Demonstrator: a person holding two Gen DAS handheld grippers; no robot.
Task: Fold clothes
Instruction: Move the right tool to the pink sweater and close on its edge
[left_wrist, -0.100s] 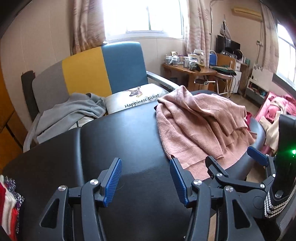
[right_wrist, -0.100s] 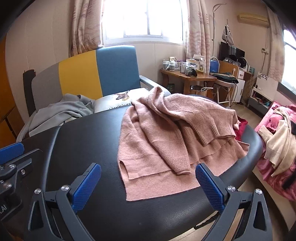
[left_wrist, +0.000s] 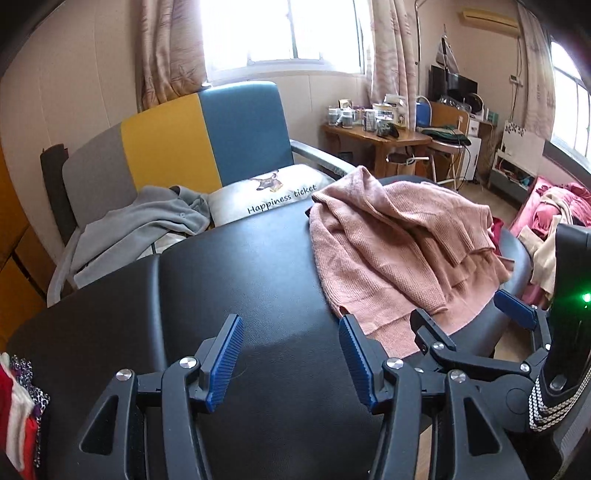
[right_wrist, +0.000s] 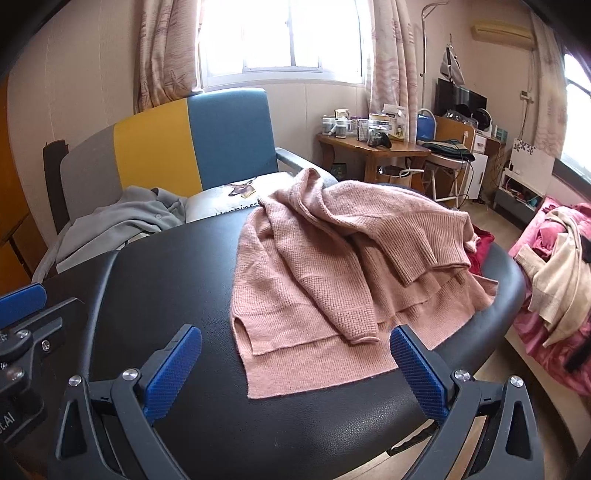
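Note:
A crumpled pink knit sweater lies on the right half of a black padded table, its hem toward me and a sleeve folded across it. My left gripper hovers open over bare black surface, just left of the hem, with nothing between its fingers. The right gripper stands wide open above the near hem, its blue pads on either side of the cloth's front edge and not pressing on it. It also shows at the right of the left wrist view as the right gripper.
Behind the table stands a grey, yellow and blue armchair holding a grey garment and a white cushion. A cluttered wooden desk sits at the back. More clothes lie on a pink bed at right. Red and white cloth is at the near left.

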